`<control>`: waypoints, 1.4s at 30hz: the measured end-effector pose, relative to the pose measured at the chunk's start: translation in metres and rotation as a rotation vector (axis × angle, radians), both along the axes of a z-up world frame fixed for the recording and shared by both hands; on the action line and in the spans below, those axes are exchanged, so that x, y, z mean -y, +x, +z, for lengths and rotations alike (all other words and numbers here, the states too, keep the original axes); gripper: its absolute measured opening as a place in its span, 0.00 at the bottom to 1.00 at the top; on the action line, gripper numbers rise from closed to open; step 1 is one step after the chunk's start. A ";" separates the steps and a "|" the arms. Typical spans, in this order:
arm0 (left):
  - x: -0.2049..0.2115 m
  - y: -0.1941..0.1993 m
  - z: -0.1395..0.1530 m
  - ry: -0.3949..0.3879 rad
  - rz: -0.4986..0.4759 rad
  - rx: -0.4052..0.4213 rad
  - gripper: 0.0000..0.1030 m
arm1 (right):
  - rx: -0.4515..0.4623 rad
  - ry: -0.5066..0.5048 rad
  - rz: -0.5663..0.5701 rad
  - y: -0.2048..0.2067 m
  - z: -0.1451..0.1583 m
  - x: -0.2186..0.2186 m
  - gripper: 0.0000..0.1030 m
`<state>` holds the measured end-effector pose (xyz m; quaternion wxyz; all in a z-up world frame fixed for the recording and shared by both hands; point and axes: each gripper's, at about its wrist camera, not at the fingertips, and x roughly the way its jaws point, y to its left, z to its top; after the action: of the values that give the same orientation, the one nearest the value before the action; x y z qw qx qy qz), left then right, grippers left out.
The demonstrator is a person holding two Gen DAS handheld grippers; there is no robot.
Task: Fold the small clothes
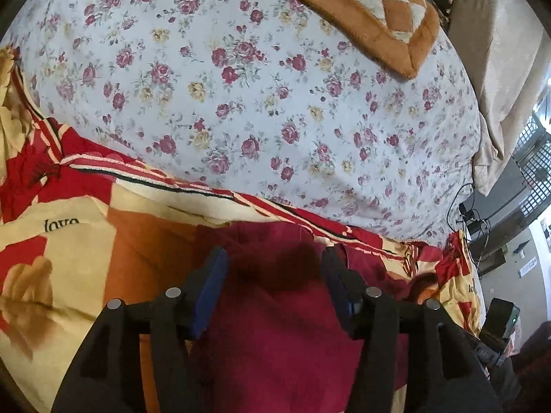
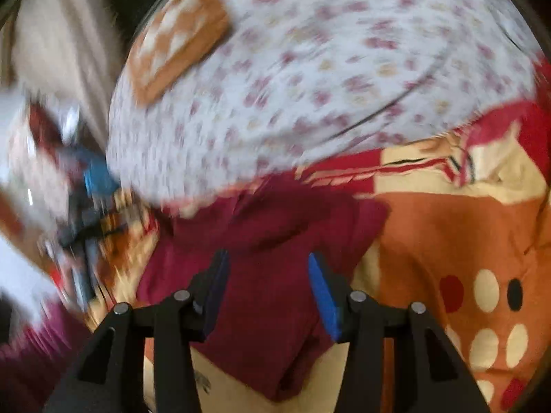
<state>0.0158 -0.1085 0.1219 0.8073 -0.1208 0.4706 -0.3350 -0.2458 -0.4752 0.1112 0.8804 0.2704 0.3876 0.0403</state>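
Note:
A small dark red garment [image 1: 275, 327] lies on a red, orange and cream blanket [image 1: 69, 241] at the near edge of the bed. In the left wrist view my left gripper [image 1: 273, 258] is open, its blue-padded fingers apart just above the garment's far part. In the blurred right wrist view the same garment [image 2: 268, 292] lies under my right gripper [image 2: 267, 258], which is open and empty above the cloth. The garment's near end is hidden by the gripper bodies.
A white sheet with rose print [image 1: 258, 103] covers the bed beyond the blanket. An orange and cream quilted blanket [image 1: 372, 10] lies at the far side. A beige curtain [image 1: 499, 69], cables and electronics [image 1: 475, 220] are past the bed's right edge.

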 end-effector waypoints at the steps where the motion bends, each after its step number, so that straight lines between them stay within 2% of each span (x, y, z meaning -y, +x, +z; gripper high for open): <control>1: 0.003 -0.004 -0.001 0.000 -0.008 0.003 0.46 | -0.023 -0.042 0.025 0.007 -0.002 -0.011 0.49; 2: 0.007 -0.006 -0.003 0.007 -0.015 0.002 0.46 | -0.048 -0.097 0.047 0.018 -0.005 -0.022 0.49; 4: 0.016 -0.011 -0.007 0.027 -0.042 0.006 0.46 | -0.066 -0.129 0.067 0.040 -0.013 -0.029 0.49; 6: 0.028 -0.012 -0.015 0.101 -0.032 0.019 0.46 | -0.123 -0.134 0.072 0.073 -0.028 -0.028 0.49; 9: 0.047 -0.005 -0.044 0.271 -0.004 -0.010 0.46 | -0.238 -0.209 -0.065 0.113 -0.058 -0.007 0.48; 11: 0.051 0.001 -0.063 0.326 0.007 -0.045 0.45 | -0.253 -0.198 -0.129 0.125 -0.074 0.008 0.48; 13: 0.046 0.002 -0.067 0.305 0.011 -0.058 0.45 | -0.242 -0.161 -0.154 0.127 -0.077 0.014 0.48; 16: 0.035 -0.002 -0.060 0.288 0.005 -0.058 0.45 | -0.207 -0.189 -0.146 0.113 -0.061 0.012 0.50; 18: 0.023 -0.009 -0.054 0.259 -0.003 -0.063 0.45 | -0.186 -0.185 -0.166 0.093 -0.048 0.015 0.51; 20: 0.007 -0.021 -0.048 0.215 -0.018 -0.072 0.45 | -0.174 -0.156 -0.163 0.075 -0.039 0.016 0.57; 22: -0.010 -0.034 -0.045 0.173 -0.041 -0.089 0.45 | -0.180 -0.127 -0.147 0.052 -0.033 0.015 0.58; 26: -0.037 -0.063 -0.045 0.140 -0.079 -0.098 0.45 | -0.183 -0.093 -0.089 0.007 -0.030 -0.003 0.58; 29: -0.051 -0.080 -0.055 0.086 -0.102 -0.140 0.45 | -0.160 -0.067 -0.067 -0.021 -0.029 -0.017 0.58; 31: -0.050 -0.087 -0.063 0.080 -0.136 -0.166 0.45 | -0.164 -0.038 -0.055 -0.030 -0.033 -0.023 0.58; 35: -0.042 -0.099 -0.074 0.120 -0.159 -0.143 0.44 | -0.175 -0.008 -0.023 -0.036 -0.047 -0.042 0.58; 36: -0.040 -0.100 -0.075 0.133 -0.160 -0.126 0.34 | -0.173 0.003 -0.020 -0.034 -0.051 -0.044 0.58; 37: -0.038 -0.100 -0.074 0.157 -0.162 -0.108 0.26 | -0.175 0.003 -0.014 -0.032 -0.054 -0.047 0.54; 38: -0.038 -0.099 -0.073 0.176 -0.160 -0.102 0.12 | -0.182 -0.024 -0.010 -0.031 -0.057 -0.051 0.34; 40: -0.044 -0.095 -0.066 0.177 -0.150 -0.104 0.03 | -0.193 -0.095 -0.012 -0.032 -0.052 -0.054 0.09; 42: -0.056 -0.093 -0.053 0.164 -0.132 -0.078 0.00 | -0.149 -0.078 -0.013 -0.041 -0.034 -0.046 0.07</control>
<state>-0.0773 -0.0523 0.0692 0.7716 -0.0360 0.5344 -0.3431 -0.2865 -0.4294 0.0774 0.8593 0.2406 0.4515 -0.0008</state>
